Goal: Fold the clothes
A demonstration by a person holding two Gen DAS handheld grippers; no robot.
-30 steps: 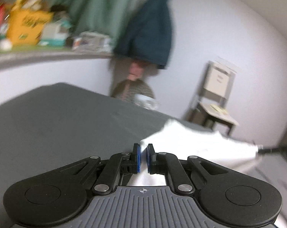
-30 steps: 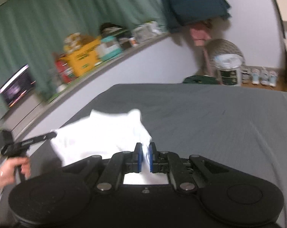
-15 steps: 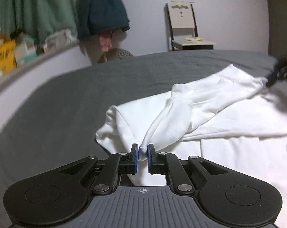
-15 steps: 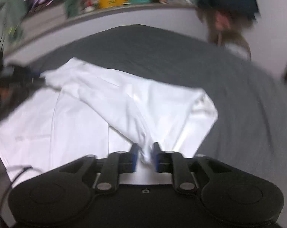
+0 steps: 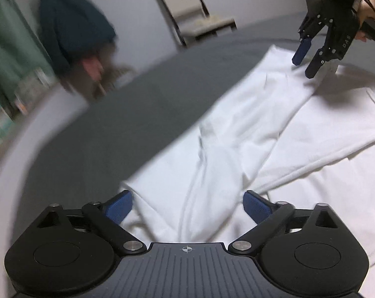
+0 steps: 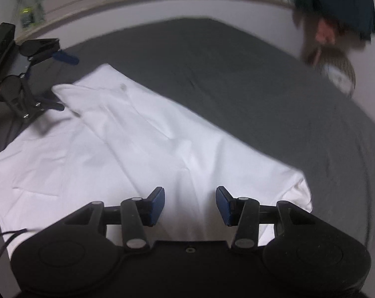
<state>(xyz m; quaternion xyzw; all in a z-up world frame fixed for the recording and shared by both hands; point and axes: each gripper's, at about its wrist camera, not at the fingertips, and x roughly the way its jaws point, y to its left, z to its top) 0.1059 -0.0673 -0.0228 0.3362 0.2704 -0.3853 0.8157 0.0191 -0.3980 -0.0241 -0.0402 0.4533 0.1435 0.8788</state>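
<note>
On the grey bed [image 6: 237, 74], both grippers' jaws have just opened over the white garment [image 6: 142, 134], gripping nothing.

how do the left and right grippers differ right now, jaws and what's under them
The left gripper stands wider open than the right gripper. The left hovers over a bunched, creased fold of the white garment; the right sits over a flatter stretch near its corner. Both have just been opening, with cloth below the blue pads and neither pressing on it.
</note>
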